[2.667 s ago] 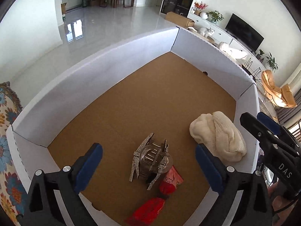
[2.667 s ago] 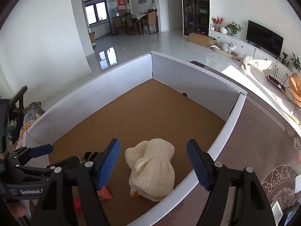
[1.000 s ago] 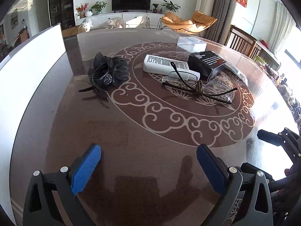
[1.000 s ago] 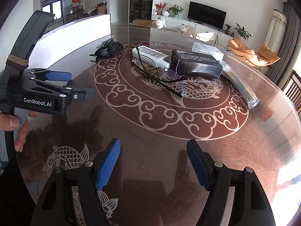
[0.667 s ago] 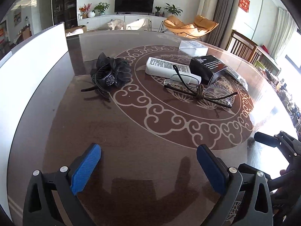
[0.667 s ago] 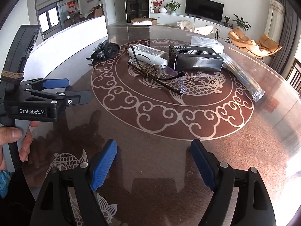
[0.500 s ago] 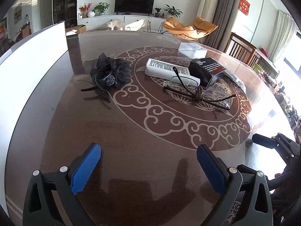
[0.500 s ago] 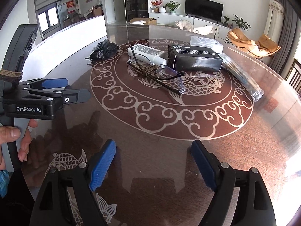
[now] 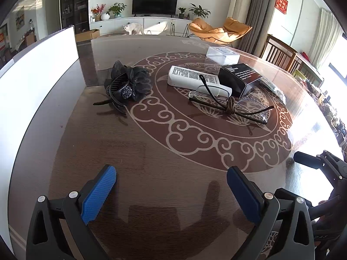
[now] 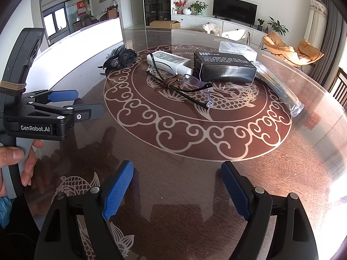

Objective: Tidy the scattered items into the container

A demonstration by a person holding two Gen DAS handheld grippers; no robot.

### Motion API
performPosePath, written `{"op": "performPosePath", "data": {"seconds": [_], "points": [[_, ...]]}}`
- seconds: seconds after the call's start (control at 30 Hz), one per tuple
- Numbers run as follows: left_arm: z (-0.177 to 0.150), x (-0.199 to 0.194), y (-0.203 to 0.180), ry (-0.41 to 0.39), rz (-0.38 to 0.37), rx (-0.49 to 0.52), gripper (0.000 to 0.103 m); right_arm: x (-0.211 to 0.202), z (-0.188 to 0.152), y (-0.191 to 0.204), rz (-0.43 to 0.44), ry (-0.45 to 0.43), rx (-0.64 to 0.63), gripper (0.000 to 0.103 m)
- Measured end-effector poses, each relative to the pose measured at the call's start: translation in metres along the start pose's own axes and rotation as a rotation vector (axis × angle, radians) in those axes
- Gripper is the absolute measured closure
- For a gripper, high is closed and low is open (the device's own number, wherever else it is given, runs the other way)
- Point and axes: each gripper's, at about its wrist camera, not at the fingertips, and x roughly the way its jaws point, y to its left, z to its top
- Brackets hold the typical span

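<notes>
Several loose items lie on the round patterned table. A black flower hair clip (image 9: 128, 85) (image 10: 120, 59) lies nearest the white box wall (image 9: 36, 65) (image 10: 86, 41). Beyond it lie a white tube (image 9: 193, 79) (image 10: 168, 61), glasses tied with brown cord (image 9: 229, 105) (image 10: 180, 84), a black box (image 9: 239, 78) (image 10: 225, 67), a clear case (image 9: 222, 54) (image 10: 237, 48) and a clear plastic sleeve (image 10: 279, 88). My left gripper (image 9: 171, 189) is open and empty above the table, well short of the hair clip. My right gripper (image 10: 176, 187) is open and empty, short of the glasses.
The left gripper also shows at the left of the right wrist view (image 10: 73, 106), held by a hand. The right gripper's tip shows at the right edge of the left wrist view (image 9: 314, 160). Wooden chairs (image 9: 279, 52) stand past the table's far right edge.
Both grippers left the box, where a cream knit item, a rhinestone clip and red items lie, and swung over the table. In the last second both views shifted only slightly.
</notes>
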Motion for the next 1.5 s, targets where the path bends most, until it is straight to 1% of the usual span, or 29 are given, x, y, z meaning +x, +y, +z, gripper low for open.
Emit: {"op": "performPosePath", "data": {"seconds": [0.33, 0.57, 0.73, 0.8, 0.9, 0.97, 1.07, 1.17, 1.27, 1.4, 1.5], "points": [[0.000, 0.001, -0.002, 0.007, 0.018, 0.014, 0.000, 0.000, 0.000, 0.001, 0.000, 0.000, 0.000, 0.019], [0.000, -0.001, 0.003, -0.007, -0.018, -0.012, 0.000, 0.000, 0.000, 0.000, 0.000, 0.000, 0.000, 0.019], [0.000, -0.001, 0.002, -0.006, -0.014, -0.009, 0.000, 0.001, 0.001, -0.004, -0.004, -0.002, 0.018, 0.019], [0.000, -0.001, 0.002, -0.006, -0.013, -0.009, 0.000, 0.007, 0.009, -0.008, -0.008, 0.002, 0.007, 0.019], [0.000, -0.001, 0.002, -0.004, -0.009, -0.006, 0.000, 0.022, 0.030, -0.015, -0.005, 0.018, -0.022, 0.019], [0.000, -0.001, 0.002, -0.004, -0.009, -0.005, 0.000, 0.030, 0.044, -0.019, 0.007, 0.007, -0.072, 0.020], [0.000, -0.001, 0.002, -0.004, -0.008, -0.005, 0.000, 0.041, 0.059, -0.022, -0.006, -0.006, -0.176, 0.020], [0.000, -0.001, 0.001, -0.002, -0.002, -0.001, 0.000, 0.051, 0.076, -0.025, 0.004, -0.002, -0.225, 0.019], [0.000, 0.000, 0.000, 0.000, 0.004, 0.003, 0.000, 0.065, 0.092, -0.024, 0.039, 0.005, -0.237, 0.019], [0.000, -0.001, 0.000, -0.001, 0.000, 0.000, 0.000, 0.083, 0.111, -0.018, 0.118, 0.045, -0.189, 0.021], [0.000, -0.001, 0.000, 0.000, 0.002, 0.001, 0.000, 0.085, 0.114, -0.008, 0.122, 0.047, -0.188, 0.023]]}}
